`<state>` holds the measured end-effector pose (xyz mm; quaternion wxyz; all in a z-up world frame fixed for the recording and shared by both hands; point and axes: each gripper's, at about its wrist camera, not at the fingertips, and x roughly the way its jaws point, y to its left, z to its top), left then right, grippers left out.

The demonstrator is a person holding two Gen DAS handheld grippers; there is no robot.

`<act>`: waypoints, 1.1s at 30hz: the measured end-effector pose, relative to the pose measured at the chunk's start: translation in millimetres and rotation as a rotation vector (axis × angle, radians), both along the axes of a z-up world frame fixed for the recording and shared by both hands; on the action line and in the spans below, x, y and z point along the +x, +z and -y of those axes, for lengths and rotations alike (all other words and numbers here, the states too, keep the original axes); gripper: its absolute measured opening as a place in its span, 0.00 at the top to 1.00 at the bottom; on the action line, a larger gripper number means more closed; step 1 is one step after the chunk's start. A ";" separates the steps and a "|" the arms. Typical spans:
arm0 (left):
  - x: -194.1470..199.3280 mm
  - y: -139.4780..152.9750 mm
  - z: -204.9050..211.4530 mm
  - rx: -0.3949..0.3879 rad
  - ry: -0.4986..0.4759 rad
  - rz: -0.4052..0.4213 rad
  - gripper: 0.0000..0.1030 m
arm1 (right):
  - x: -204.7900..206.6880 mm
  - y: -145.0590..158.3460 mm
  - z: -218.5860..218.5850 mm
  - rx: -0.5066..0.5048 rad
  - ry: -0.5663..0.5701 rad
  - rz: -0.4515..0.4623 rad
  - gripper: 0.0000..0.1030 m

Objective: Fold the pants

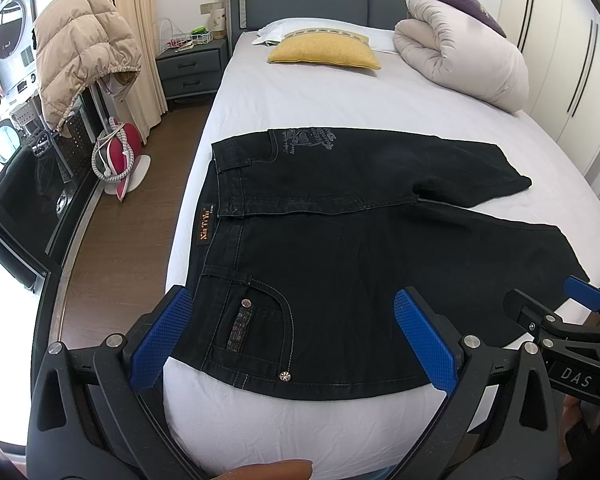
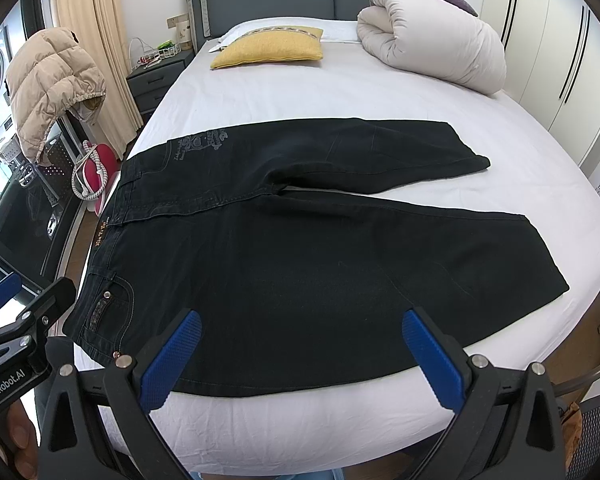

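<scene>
Black jeans (image 1: 340, 240) lie flat on the white bed sheet (image 1: 320, 96), waistband at the left and the two legs spread apart toward the right. My left gripper (image 1: 292, 296) hovers open over the near hip pocket (image 1: 256, 320), holding nothing. Over the near leg (image 2: 340, 272), close to the bed's front edge, my right gripper (image 2: 302, 320) is open and holds nothing. Each gripper shows at the edge of the other's view: the right gripper (image 1: 552, 296) beside the near leg's hem, the left gripper (image 2: 32, 292) left of the waistband (image 2: 104, 232).
At the head of the bed lie a yellow pillow (image 1: 324, 54), a rolled pale duvet (image 1: 460, 64) and a purple cushion (image 1: 456, 0). A nightstand (image 1: 192, 68), a hanging beige puffer jacket (image 1: 80, 52) and wooden floor (image 1: 140, 200) are on the left; wardrobe doors (image 1: 572, 60) on the right.
</scene>
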<state>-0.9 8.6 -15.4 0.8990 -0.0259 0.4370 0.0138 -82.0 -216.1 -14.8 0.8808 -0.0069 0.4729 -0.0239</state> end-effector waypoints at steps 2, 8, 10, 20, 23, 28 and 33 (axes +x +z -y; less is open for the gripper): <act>0.1 -0.5 -0.1 0.000 0.000 0.000 0.00 | -0.6 -0.5 -1.0 0.000 0.000 0.000 0.00; 0.4 -2.6 -2.1 0.003 0.002 0.000 0.00 | 0.7 0.5 1.3 0.001 0.000 -0.001 0.00; 0.2 -3.3 -2.4 0.004 0.001 0.001 0.00 | -1.8 -2.8 -2.6 0.001 0.001 -0.002 0.00; 0.6 -5.0 -2.9 0.011 0.005 0.001 0.00 | -1.1 -4.6 -4.2 0.002 0.002 -0.003 0.00; 1.0 -6.8 -3.8 0.014 0.009 0.001 0.00 | -0.8 -4.3 -3.8 0.002 0.002 -0.003 0.00; 3.0 -6.6 -0.9 0.034 0.007 0.010 0.00 | -1.2 -5.1 -5.0 0.004 0.003 -0.004 0.00; 8.4 -8.7 -8.9 -0.045 -0.015 0.018 0.00 | -1.4 -13.3 -9.8 0.014 0.019 -0.004 0.00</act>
